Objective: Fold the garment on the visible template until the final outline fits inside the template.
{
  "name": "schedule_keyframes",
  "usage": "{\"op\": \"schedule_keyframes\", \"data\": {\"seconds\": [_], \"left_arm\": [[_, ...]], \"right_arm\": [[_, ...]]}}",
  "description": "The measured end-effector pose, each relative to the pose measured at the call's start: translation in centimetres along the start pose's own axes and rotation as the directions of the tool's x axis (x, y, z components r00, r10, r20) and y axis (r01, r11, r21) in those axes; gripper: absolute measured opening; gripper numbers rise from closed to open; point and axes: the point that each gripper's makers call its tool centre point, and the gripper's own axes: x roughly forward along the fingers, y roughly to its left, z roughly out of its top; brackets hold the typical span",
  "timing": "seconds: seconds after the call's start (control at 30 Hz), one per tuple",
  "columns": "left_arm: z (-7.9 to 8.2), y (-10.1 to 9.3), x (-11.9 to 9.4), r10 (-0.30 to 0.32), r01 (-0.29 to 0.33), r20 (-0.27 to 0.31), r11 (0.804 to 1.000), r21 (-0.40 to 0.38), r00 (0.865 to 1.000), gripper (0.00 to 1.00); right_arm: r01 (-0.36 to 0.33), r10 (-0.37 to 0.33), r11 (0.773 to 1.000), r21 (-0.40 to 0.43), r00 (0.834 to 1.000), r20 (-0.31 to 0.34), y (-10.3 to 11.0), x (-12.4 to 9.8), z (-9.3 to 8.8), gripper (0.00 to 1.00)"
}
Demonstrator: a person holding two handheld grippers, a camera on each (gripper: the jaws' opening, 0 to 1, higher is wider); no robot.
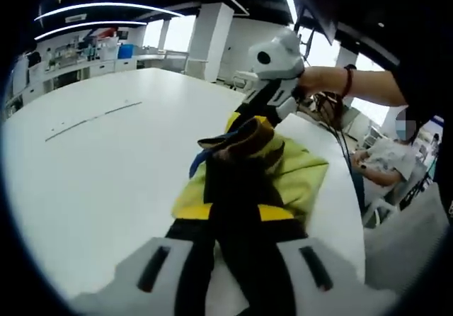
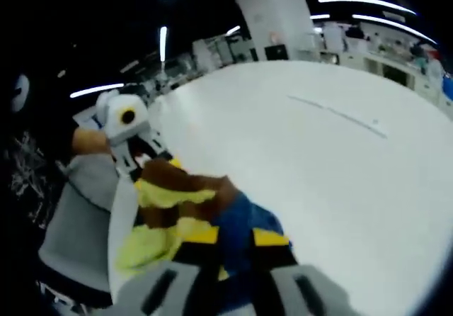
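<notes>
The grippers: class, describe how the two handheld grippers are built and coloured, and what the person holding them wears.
Each gripper has pale grey jaws with a dark slot along each, black fingers and yellow bands. The right gripper has a white rounded head, as does the left gripper. The person's wrist carries a dark red band below a dark sleeve.

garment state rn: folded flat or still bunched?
Bunched. The garment is gathered in a crumpled heap near the white table edge, layers overlapping, with the left gripper and right gripper at it.

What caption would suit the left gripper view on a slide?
Left claw and right claw grip opposite ends of a yellow-green, black and brown garment bunched on a white table.
</notes>
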Motion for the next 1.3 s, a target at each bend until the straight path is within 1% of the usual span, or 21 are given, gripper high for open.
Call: {"op": "schedule_keyframes", "data": {"seconds": [0.03, 0.13, 0.2, 0.27, 0.33, 0.43, 0.57, 0.67, 0.77, 0.83, 0.9, 0.97, 1.0, 1.13, 1.2, 1.27, 1.3], "left_arm": [[-0.1, 0.0, 0.0, 0.004, -0.004, -0.005, 1.000, -0.004, 1.000, 0.17], [-0.4, 0.1, 0.1, 0.015, -0.015, -0.013, 1.000, -0.023, 1.000, 0.13], [-0.6, 0.3, 0.1, 0.024, -0.024, -0.021, 0.999, -0.037, 1.000, 0.09], [-0.9, 0.4, 0.1, 0.029, -0.031, -0.032, 0.998, -0.052, 0.999, 0.00], [-0.8, 0.4, -0.1, 0.033, -0.035, -0.029, 0.997, -0.064, 0.999, 0.00], [-0.6, 0.0, -0.6, 0.039, -0.040, -0.028, 0.999, -0.037, 0.999, 0.00], [0.4, -0.5, -1.3, 0.052, -0.052, -0.006, 0.999, 0.010, 0.999, 0.00], [1.0, -1.0, -2.2, 0.061, -0.061, 0.009, 0.998, 0.032, 0.998, 0.00], [1.5, -1.2, -3.0, 0.073, -0.075, 0.027, 0.996, 0.042, 0.997, 0.00], [2.1, -1.0, -3.7, 0.086, -0.089, 0.050, 0.995, 0.051, 0.995, 0.00], [2.9, -1.3, -4.6, 0.102, -0.106, 0.074, 0.993, 0.055, 0.992, 0.00], [3.7, -1.2, -5.6, 0.120, -0.123, 0.098, 0.992, 0.029, 0.988, 0.00], [4.5, -1.0, -6.3, 0.130, -0.135, 0.130, 0.990, 0.031, 0.983, 0.00], [5.8, -0.3, -8.5, 0.178, -0.186, 0.176, 0.982, 0.029, 0.968, 0.00], [6.6, 0.1, -9.3, 0.206, -0.212, 0.212, 0.977, 0.003, 0.955, 0.00], [7.6, 0.7, -10.5, 0.241, -0.235, 0.253, 0.970, -0.057, 0.937, 0.00], [7.8, 0.8, -10.8, 0.241, -0.234, 0.262, 0.971, -0.056, 0.934, 0.00]], "right_arm": [[0.024, -0.024, 1.000, -0.006, 1.000, -0.009, -0.6, -0.1, -0.2, 0.00], [0.025, -0.025, 1.000, 0.011, 1.000, -0.010, -0.5, -0.2, -0.3, 0.00], [0.031, -0.031, 1.000, 0.004, 0.999, -0.014, -0.5, -0.2, -0.4, 0.00], [0.034, -0.034, 0.999, 0.006, 0.999, -0.013, -0.5, -0.3, -0.3, 0.00], [0.040, -0.040, 0.999, 0.007, 0.999, -0.007, -0.3, -0.5, -0.1, 0.00], [0.040, -0.040, 0.999, -0.006, 0.999, 0.011, -0.2, -1.1, 0.2, 0.00], [0.046, -0.046, 0.999, -0.002, 0.998, 0.050, 0.2, -2.0, 1.0, 0.00], [0.084, -0.083, 0.996, -0.013, 0.993, 0.087, 0.0, -2.9, 1.8, 0.00], [0.103, -0.099, 0.994, -0.027, 0.987, 0.123, 0.6, -4.0, 2.7, 0.00], [0.119, -0.112, 0.992, -0.042, 0.984, 0.140, 0.9, -4.5, 3.1, 0.00], [0.132, -0.123, 0.990, -0.053, 0.981, 0.147, 1.2, -4.9, 3.3, 0.00], [0.157, -0.145, 0.985, -0.067, 0.977, 0.155, 1.2, -5.3, 3.6, 0.00], [0.162, -0.150, 0.984, -0.067, 0.975, 0.161, 1.3, -5.5, 3.8, 0.00], [0.191, -0.172, 0.979, -0.076, 0.964, 0.204, 1.5, -6.4, 5.0, 0.00], [0.208, -0.186, 0.975, -0.077, 0.956, 0.227, 1.3, -6.9, 5.7, 0.00], [0.216, -0.194, 0.974, -0.064, 0.950, 0.246, 1.1, -7.3, 6.4, 0.00], [0.220, -0.197, 0.973, -0.064, 0.947, 0.254, 1.0, -7.5, 6.7, 0.00]]}}
